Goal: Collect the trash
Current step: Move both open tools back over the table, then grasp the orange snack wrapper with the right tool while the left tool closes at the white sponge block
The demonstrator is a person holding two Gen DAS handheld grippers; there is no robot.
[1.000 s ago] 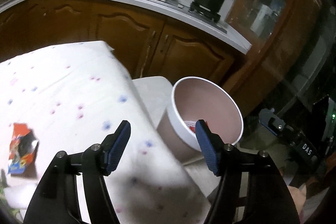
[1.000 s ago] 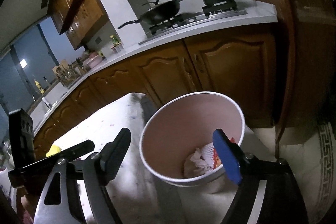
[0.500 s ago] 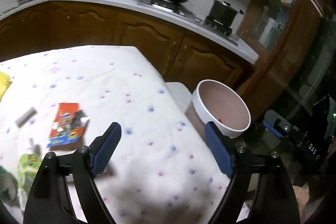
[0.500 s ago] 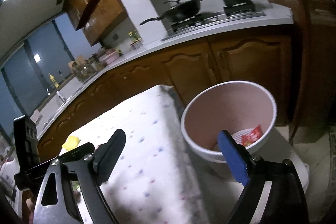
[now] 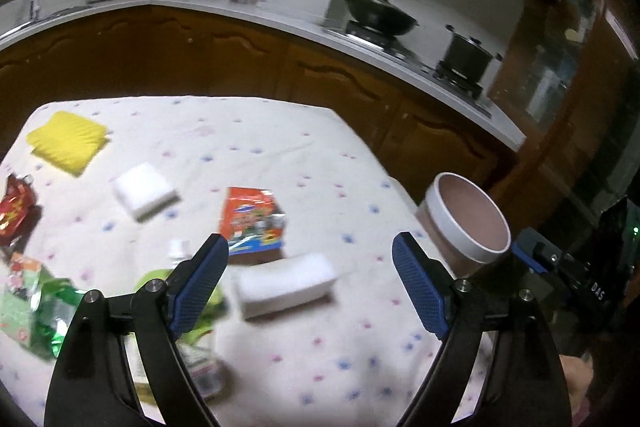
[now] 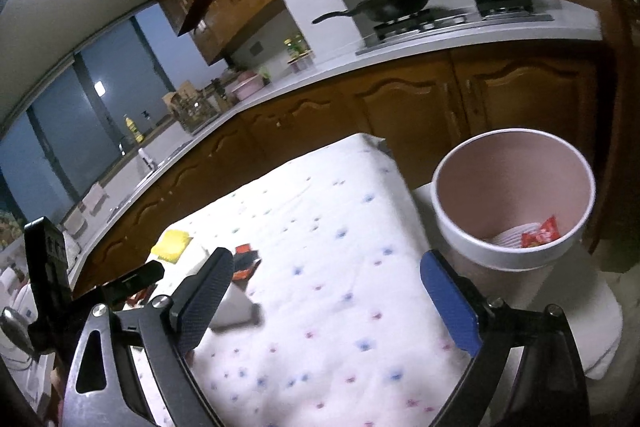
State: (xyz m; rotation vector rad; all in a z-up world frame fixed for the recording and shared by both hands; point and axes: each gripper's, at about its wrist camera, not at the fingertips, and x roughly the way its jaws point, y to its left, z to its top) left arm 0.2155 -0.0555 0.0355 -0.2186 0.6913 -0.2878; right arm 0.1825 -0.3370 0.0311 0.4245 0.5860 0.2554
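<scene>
Over a desk draped in a white cloth with coloured dots, two pairs of tongs, both empty. Left tongs spread wide, nothing between the blue pads. Right tongs opening at this moment, likewise holding nothing.

Scattered across the cloth, the trash yet to collect: an orange snack wrapper near the middle, flat and crinkled; a red wrapper at the far left edge; a green wrapper crumpled low on the left; a plastic bottle with a white cap, partly hidden behind the left finger, possibly lying on its side, though blur makes that hard to confirm. Also two white sponge-like blocks and a yellow cloth, perhaps not trash.

Just past the desk's right edge, a white bin with a pink interior, already holding a red packet on pale paper.

Likely handling: wrappers feather-light, floppy, slick foil, best pinched at a raised crumpled edge rather than pressed flat. Bottle light, thin-walled, prone to rolling; best gripped across the body.
</scene>
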